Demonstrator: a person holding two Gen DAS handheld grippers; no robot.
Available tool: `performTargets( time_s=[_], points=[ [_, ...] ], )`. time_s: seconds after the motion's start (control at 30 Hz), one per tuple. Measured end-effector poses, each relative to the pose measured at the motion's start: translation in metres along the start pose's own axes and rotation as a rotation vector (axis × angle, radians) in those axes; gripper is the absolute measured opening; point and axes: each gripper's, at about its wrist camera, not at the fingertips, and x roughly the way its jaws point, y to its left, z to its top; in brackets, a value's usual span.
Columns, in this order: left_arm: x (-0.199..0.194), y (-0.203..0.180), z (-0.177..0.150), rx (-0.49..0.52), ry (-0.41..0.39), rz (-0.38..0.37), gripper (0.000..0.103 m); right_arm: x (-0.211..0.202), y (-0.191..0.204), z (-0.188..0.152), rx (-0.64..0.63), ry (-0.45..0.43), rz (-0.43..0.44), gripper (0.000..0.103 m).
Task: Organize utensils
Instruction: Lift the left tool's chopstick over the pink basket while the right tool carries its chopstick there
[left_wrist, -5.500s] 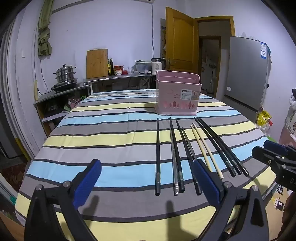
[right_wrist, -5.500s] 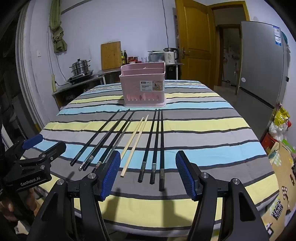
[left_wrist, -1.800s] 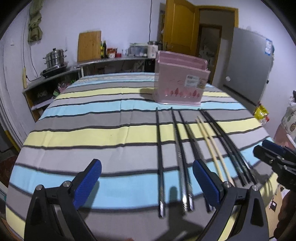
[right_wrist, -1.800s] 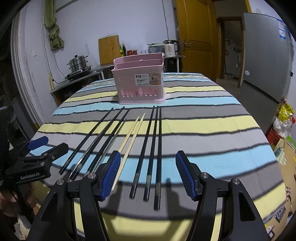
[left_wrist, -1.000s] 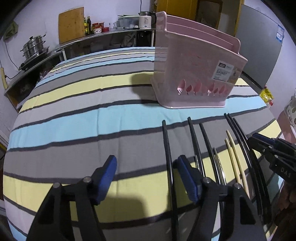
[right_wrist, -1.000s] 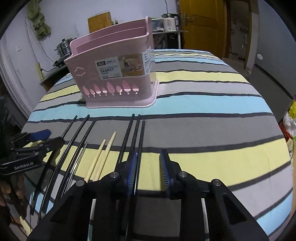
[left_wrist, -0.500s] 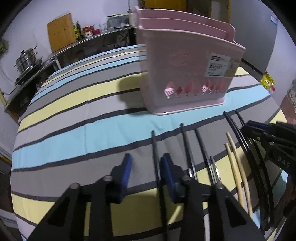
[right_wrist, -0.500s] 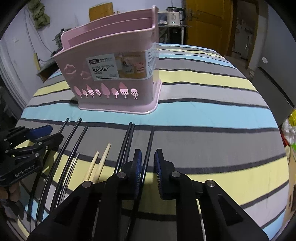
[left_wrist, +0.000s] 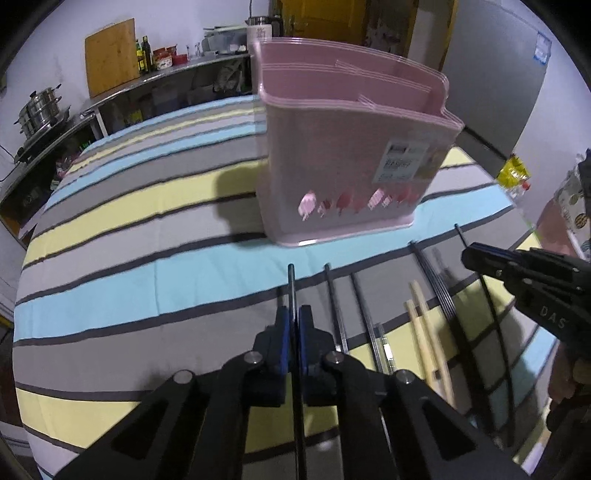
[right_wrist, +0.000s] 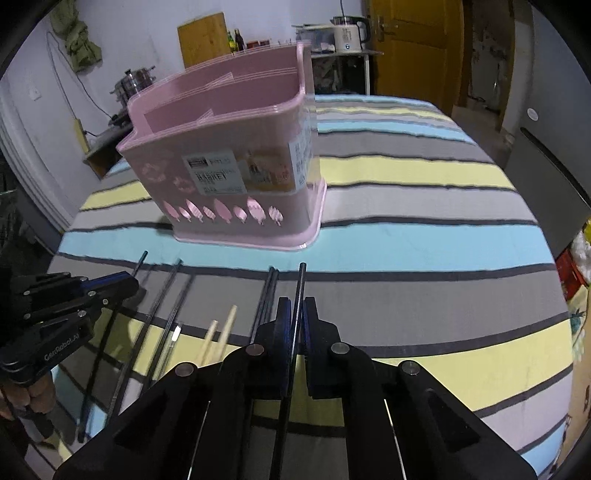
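A pink utensil basket (left_wrist: 351, 147) (right_wrist: 229, 147) stands upright on the striped tablecloth (left_wrist: 147, 280). In front of it lie several chopsticks in a row: black ones (left_wrist: 334, 295), a metal one (left_wrist: 384, 343) and a wooden pair (left_wrist: 424, 325) (right_wrist: 221, 332). My left gripper (left_wrist: 294, 314) is shut on the leftmost black chopstick (left_wrist: 291, 280), whose tip points at the basket. My right gripper (right_wrist: 294, 306) is shut on the rightmost black chopstick (right_wrist: 301, 284). Each gripper also shows in the other's view: the left gripper (right_wrist: 74, 295) at the left edge, the right gripper (left_wrist: 517, 273) at the right edge.
A kitchen counter (left_wrist: 155, 77) with a steamer pot (left_wrist: 40, 110), a cutting board (left_wrist: 110, 55) and bottles runs behind the table. A grey fridge (left_wrist: 491, 74) and a yellow door (right_wrist: 413, 48) stand at the right. The table's round edge falls away on both sides.
Both grippers have gone from wide open to shut, each on an outer black chopstick. Both have come nearer the basket and risen a little.
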Motion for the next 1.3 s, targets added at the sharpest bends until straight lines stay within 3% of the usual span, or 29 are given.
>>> performTargets(
  time_s=[0.6,1.0,1.3],
  points=[
    [-0.112,-0.003,0.038,0.042,-0.199,-0.028,0.005,-0.102,0.015,0.032,-0.032,-0.2,0.001,0.005],
    [-0.152,-0.008,0.051,0.043,-0.271,-0.032,0.005,-0.147,0.026,0.044,-0.049,-0.302,-0.001,0.005],
    [-0.159,-0.01,0.077,0.017,-0.269,-0.071,0.005,-0.16,0.032,0.067,-0.033,-0.354,0.043,0.004]
  ],
)
